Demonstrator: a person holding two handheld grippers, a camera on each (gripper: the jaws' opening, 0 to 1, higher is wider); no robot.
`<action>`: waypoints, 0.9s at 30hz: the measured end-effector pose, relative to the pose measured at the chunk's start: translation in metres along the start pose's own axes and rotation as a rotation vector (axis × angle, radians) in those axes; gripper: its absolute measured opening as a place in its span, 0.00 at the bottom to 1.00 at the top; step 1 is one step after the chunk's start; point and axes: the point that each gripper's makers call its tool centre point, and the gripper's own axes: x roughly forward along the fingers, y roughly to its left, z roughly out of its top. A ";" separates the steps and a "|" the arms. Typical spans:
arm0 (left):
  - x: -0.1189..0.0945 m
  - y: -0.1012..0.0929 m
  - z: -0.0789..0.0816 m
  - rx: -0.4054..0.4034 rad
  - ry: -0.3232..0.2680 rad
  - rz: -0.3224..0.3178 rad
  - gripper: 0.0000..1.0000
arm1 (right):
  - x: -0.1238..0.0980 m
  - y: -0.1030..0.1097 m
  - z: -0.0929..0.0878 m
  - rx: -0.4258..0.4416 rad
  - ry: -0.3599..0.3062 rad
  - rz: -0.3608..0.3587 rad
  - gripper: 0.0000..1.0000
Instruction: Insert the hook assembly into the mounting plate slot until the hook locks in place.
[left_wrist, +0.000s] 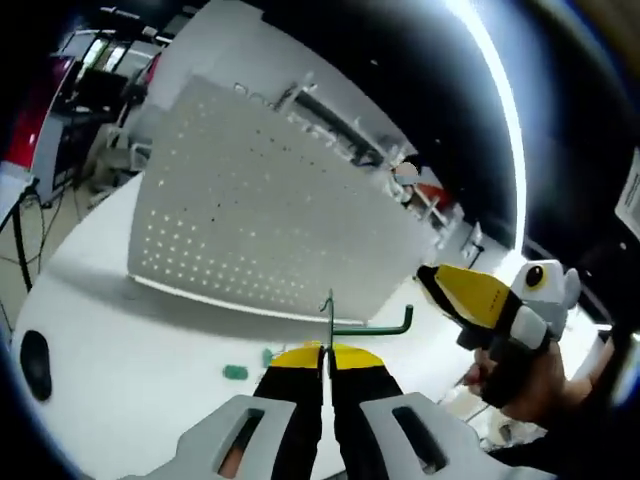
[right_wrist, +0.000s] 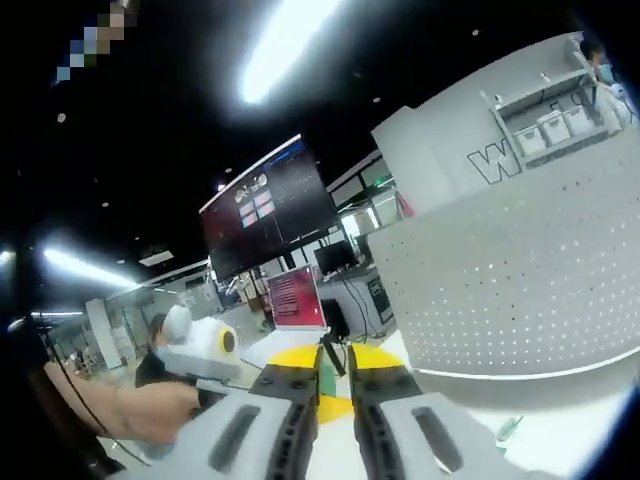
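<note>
Left gripper view: the left gripper (left_wrist: 327, 352), jaws closed on the stem of a green hook assembly (left_wrist: 365, 322), whose bent arm extends to the right just above the jaw tips. Directly ahead of the jaws stands the white perforated mounting plate (left_wrist: 260, 225), upright on the white desk (left_wrist: 120, 370); hook and plate appear apart. A small green piece (left_wrist: 235, 372) lies on the desk left of the jaws. The right gripper (left_wrist: 478, 295), held by a hand (left_wrist: 520, 380), enters from the right.

Right gripper view: the right gripper (right_wrist: 333, 372), jaws nearly together with a narrow gap; whether they grip anything cannot be told. The mounting plate (right_wrist: 520, 290) stands to the right of the jaws.
</note>
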 end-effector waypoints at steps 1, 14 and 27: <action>-0.001 0.000 0.000 0.004 -0.001 0.006 0.01 | 0.000 0.000 -0.003 0.014 0.010 0.006 0.09; -0.001 -0.006 0.001 0.268 0.019 0.070 0.01 | 0.008 0.025 -0.030 0.025 0.093 0.071 0.11; 0.000 -0.015 0.007 0.364 -0.021 0.064 0.01 | 0.011 0.025 -0.031 0.022 0.089 0.064 0.08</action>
